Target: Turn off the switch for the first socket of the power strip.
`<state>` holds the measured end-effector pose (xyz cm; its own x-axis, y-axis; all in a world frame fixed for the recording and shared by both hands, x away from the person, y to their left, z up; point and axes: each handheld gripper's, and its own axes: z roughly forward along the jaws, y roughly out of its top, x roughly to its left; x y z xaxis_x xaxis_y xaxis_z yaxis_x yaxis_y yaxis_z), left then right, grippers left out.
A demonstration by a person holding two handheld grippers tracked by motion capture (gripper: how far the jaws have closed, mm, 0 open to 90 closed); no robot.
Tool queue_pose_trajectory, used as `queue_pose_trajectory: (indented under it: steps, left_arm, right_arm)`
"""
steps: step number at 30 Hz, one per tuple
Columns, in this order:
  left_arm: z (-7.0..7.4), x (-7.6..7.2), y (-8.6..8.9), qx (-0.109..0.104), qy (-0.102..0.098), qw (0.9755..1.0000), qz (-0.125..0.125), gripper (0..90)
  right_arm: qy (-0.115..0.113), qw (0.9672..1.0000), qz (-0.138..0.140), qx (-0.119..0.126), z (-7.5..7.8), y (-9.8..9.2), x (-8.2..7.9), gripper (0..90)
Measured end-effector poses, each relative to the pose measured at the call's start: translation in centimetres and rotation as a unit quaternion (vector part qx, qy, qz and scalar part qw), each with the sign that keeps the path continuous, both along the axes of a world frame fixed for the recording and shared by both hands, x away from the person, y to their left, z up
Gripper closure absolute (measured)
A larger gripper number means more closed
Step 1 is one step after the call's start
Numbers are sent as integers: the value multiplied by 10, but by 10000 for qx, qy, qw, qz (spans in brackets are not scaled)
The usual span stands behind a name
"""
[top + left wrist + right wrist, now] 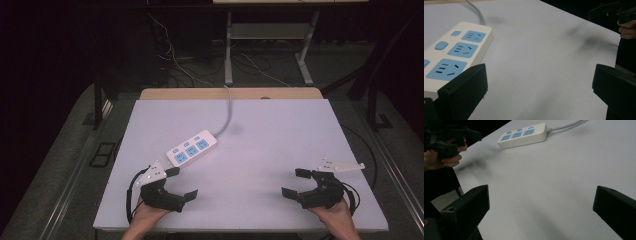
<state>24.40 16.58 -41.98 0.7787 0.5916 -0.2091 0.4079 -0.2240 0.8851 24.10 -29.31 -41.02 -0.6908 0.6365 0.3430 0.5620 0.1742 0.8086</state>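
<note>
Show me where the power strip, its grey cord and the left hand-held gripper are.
power strip (pixel 192 148): high view, on its white top face.
grey cord (pixel 229 111): high view, midway along the cable.
left hand-held gripper (pixel 183 184): high view, midway between its open fingertips.

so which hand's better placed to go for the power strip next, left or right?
Left, probably. The left gripper sits open right beside the power strip; one jaw already overlaps its near end in the left gripper view. The right gripper, also open, is far across the table.
</note>
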Motion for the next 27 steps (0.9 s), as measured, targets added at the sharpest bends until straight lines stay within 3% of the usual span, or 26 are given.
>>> queue_pose_trajectory:
  steps: [27]
  left_arm:
    - [3,-1,-3,93,119,9998,-86,0]
  right_arm:
    - [85,9999,107,-63,-2,0,1,4]
